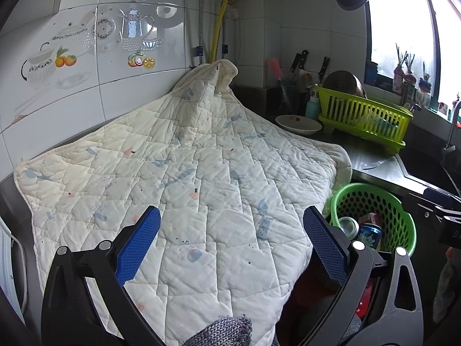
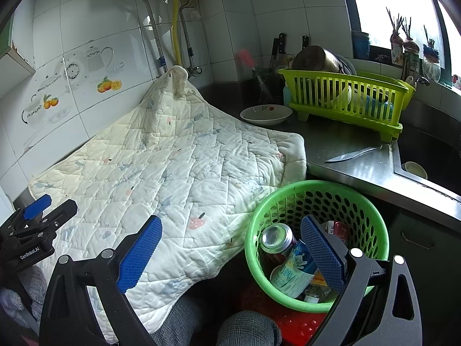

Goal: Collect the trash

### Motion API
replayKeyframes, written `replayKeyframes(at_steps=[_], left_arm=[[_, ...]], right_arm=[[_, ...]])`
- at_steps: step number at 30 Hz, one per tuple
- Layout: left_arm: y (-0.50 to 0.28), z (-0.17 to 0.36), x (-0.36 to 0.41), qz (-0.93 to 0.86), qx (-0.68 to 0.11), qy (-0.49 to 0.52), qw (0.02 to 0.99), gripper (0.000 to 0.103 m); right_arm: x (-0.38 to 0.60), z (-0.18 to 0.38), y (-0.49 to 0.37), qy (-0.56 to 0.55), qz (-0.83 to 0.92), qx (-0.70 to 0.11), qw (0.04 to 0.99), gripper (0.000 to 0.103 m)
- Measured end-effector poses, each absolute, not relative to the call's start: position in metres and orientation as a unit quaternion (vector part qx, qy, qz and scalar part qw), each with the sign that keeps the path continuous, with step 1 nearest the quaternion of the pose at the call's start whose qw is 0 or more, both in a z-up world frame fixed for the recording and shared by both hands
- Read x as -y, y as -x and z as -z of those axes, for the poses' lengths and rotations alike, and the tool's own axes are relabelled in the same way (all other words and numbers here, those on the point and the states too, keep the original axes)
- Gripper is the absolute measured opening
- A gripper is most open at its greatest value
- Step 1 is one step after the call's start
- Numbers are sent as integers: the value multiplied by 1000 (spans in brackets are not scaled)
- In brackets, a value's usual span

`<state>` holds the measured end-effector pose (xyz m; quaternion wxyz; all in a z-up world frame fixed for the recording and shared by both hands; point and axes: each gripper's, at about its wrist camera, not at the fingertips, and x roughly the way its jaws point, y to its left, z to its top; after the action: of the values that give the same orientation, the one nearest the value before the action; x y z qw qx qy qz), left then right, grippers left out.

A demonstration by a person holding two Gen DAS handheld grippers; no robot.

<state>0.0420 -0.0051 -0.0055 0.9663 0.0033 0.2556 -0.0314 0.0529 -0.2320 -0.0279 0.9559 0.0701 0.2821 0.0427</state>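
Note:
A green perforated basket (image 2: 371, 219) sits low beside the counter and holds cans: a silver-topped can (image 2: 276, 238), a blue and white can (image 2: 291, 271) and a red one (image 2: 338, 227). The basket also shows in the left wrist view (image 1: 403, 219). My right gripper (image 2: 230, 248) is open and empty, its right finger over the basket's inside. My left gripper (image 1: 230, 236) is open and empty above the quilted white cloth (image 1: 187, 173). The left gripper also shows in the right wrist view (image 2: 37, 210).
The cloth (image 2: 178, 167) covers the counter against the tiled wall. A white bowl (image 2: 266, 114), a lime dish rack (image 2: 345, 101) with a pot, a knife (image 2: 354, 154) and a sink (image 2: 426, 155) lie right. A red stool (image 2: 299, 325) stands under the basket.

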Motion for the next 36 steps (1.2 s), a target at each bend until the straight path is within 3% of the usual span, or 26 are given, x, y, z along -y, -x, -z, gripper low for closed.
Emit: replayKeyframes(at_steps=[36], left_arm=[[-43, 9, 1, 29, -259, 8, 965, 96]], right_arm=[[225, 31, -53, -72, -46, -283, 955, 94]])
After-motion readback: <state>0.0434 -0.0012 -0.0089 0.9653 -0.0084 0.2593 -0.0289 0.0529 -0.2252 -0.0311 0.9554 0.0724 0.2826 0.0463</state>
